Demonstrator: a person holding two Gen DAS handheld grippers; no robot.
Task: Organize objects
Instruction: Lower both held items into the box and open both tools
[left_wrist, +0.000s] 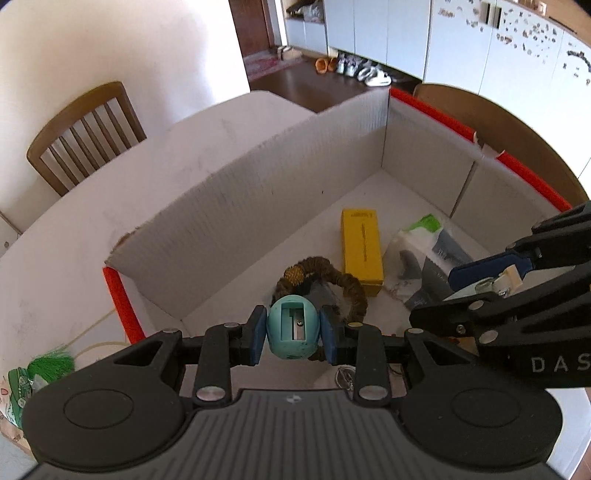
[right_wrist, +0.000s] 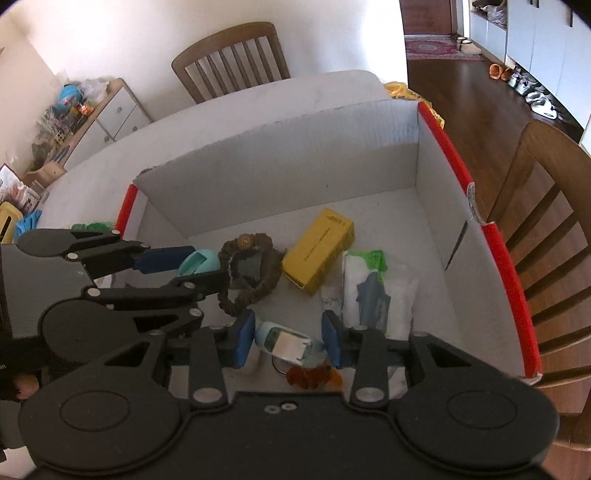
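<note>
My left gripper (left_wrist: 293, 334) is shut on a teal egg-shaped pencil sharpener (left_wrist: 293, 332), blade slot facing the camera, low over the near end of a white cardboard box with red edges (left_wrist: 258, 177). In the right wrist view, that gripper (right_wrist: 195, 269) and sharpener (right_wrist: 199, 261) hang at the box's left side. My right gripper (right_wrist: 288, 343) is shut on a pale-blue keychain (right_wrist: 286, 343), with a ring and an amber charm (right_wrist: 314, 376) dangling below. It enters the left wrist view as the right gripper (left_wrist: 480, 290). Both grippers point steeply down into the box (right_wrist: 295, 155).
On the box floor lie a yellow carton (right_wrist: 319, 251), a brown braided ring (right_wrist: 251, 269) and a plastic packet with a green label (right_wrist: 369, 291). A green tassel (left_wrist: 51, 365) sits on the white table (left_wrist: 55, 229) outside the box. Wooden chairs (right_wrist: 232, 55) stand at the far side and right.
</note>
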